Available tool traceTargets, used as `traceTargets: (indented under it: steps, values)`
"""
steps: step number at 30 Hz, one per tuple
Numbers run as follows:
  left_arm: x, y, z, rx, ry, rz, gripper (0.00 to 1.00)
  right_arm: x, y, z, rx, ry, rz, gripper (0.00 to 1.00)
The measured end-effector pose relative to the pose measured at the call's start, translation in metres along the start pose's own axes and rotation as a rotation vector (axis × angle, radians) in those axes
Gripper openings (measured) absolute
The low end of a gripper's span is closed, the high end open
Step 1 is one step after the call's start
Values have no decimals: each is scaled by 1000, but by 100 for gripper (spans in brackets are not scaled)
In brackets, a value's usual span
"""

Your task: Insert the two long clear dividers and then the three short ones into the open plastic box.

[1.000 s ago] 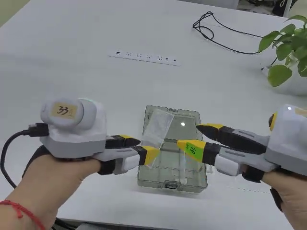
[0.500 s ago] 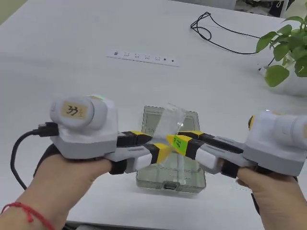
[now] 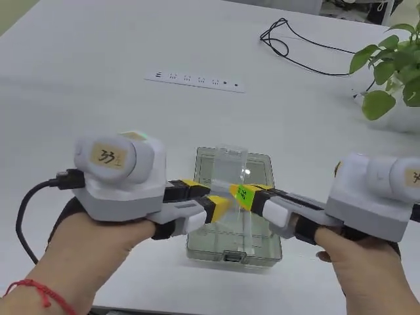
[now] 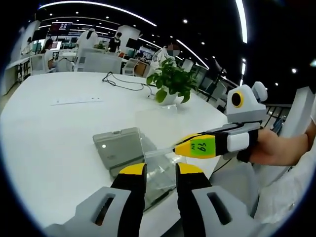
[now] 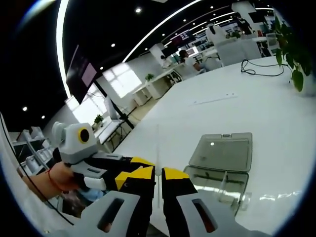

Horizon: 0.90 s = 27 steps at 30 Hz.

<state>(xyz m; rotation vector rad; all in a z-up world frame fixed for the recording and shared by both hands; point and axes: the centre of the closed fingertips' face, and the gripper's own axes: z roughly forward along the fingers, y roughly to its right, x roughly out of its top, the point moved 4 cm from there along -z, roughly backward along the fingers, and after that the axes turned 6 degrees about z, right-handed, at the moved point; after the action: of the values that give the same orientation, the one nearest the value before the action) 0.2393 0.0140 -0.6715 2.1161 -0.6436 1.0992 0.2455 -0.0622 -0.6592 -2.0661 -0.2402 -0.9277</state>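
Observation:
The open clear plastic box (image 3: 197,244) lies near the table's front edge, its lid (image 3: 211,165) folded flat behind it. One clear divider (image 3: 249,230) stands lengthwise in the base. Above the box hangs another clear divider (image 3: 231,169). My right gripper (image 3: 241,192) is shut on its lower edge; in the right gripper view the divider (image 5: 158,148) shows edge-on between the jaws of the right gripper (image 5: 158,176). My left gripper (image 3: 210,199) sits right beside it, tips nearly touching the right one, jaws a narrow gap apart (image 4: 160,170). The divider (image 4: 158,123) faces the left gripper view flat-on.
A white power strip (image 3: 197,79) lies across the middle of the white table. A black cable (image 3: 295,46) coils at the back right, beside a potted plant (image 3: 387,65). Office desks and people stand far behind in the gripper views.
My right gripper came in from the right and shut on the divider that the left gripper was holding. The divider now stands upright over the box, and both grippers sit close together.

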Motion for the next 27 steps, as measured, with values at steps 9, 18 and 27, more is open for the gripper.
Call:
traceTargets:
  steps: [9,18,27]
  values:
    - [-2,5,0,-24,-2,29,31,2,-1,3,-5,-21,-13,6]
    - [-6,0,-6,-59,7,72,37,7,-1,5,-23,-34,-12,6]
    - [-15,-9,-17,-85,0,163,49,13,-4,7,-68,-59,-12,7]
